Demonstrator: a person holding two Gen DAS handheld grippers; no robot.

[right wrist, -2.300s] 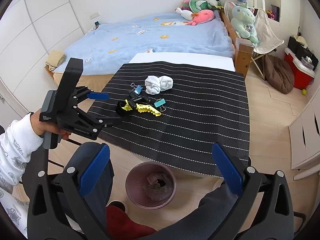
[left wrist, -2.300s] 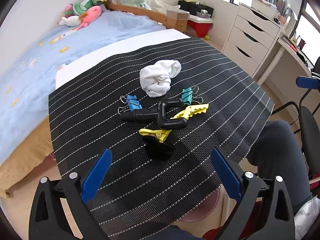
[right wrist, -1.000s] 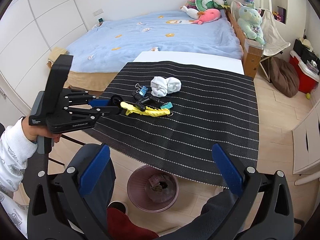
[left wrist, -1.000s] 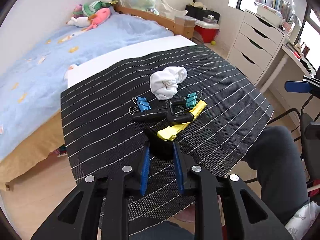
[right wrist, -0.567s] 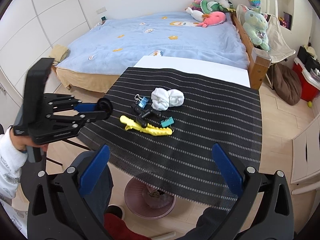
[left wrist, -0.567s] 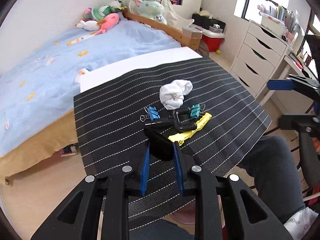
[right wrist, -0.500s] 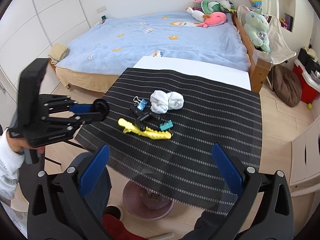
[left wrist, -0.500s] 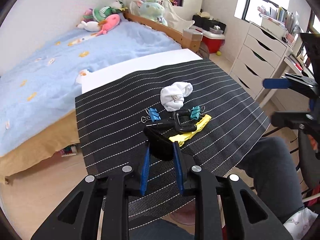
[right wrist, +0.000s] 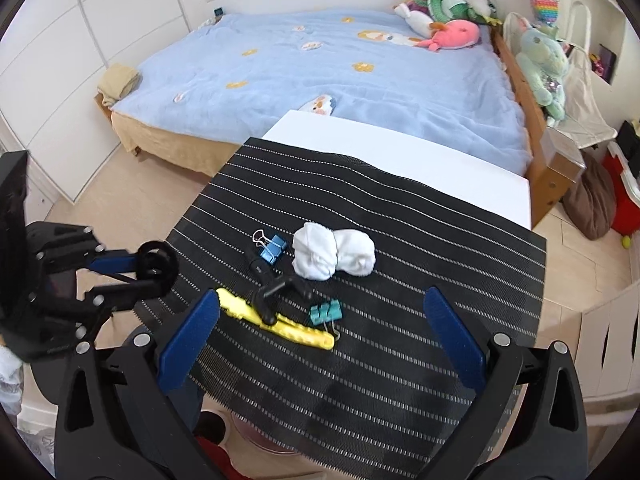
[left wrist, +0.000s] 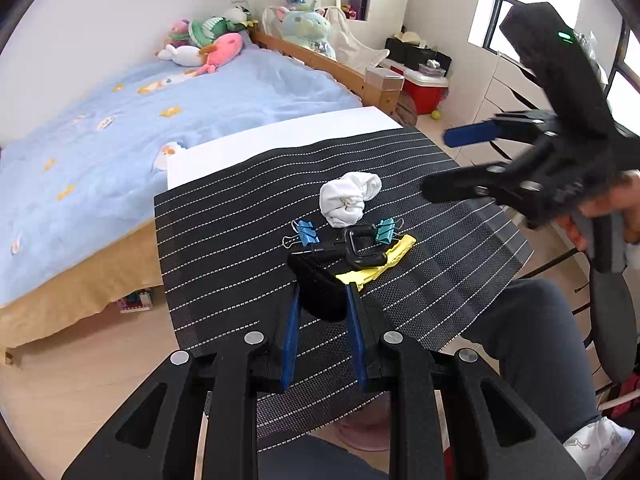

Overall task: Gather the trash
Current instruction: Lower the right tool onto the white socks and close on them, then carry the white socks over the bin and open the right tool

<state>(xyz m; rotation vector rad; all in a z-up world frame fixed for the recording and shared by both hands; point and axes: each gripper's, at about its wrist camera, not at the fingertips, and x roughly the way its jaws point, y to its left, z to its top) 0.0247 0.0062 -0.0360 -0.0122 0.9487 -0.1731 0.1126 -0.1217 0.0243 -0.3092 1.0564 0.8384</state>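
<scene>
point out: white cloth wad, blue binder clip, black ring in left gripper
white cloth wad (right wrist: 334,258), right wrist view, centre of the bundle
blue binder clip (right wrist: 273,249), right wrist view, its blue body
black ring (right wrist: 157,266), right wrist view, its rim

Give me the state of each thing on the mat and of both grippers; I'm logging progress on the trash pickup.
left gripper: jaws shut on the black ring, held above the mat.
black ring: gripped, off the mat.
right gripper: jaws wide open, empty.
white cloth: balled up, lying on the mat.
blue binder clip: lying loose.
teal binder clip: lying loose.
yellow clip: lying flat under the black tool.
</scene>
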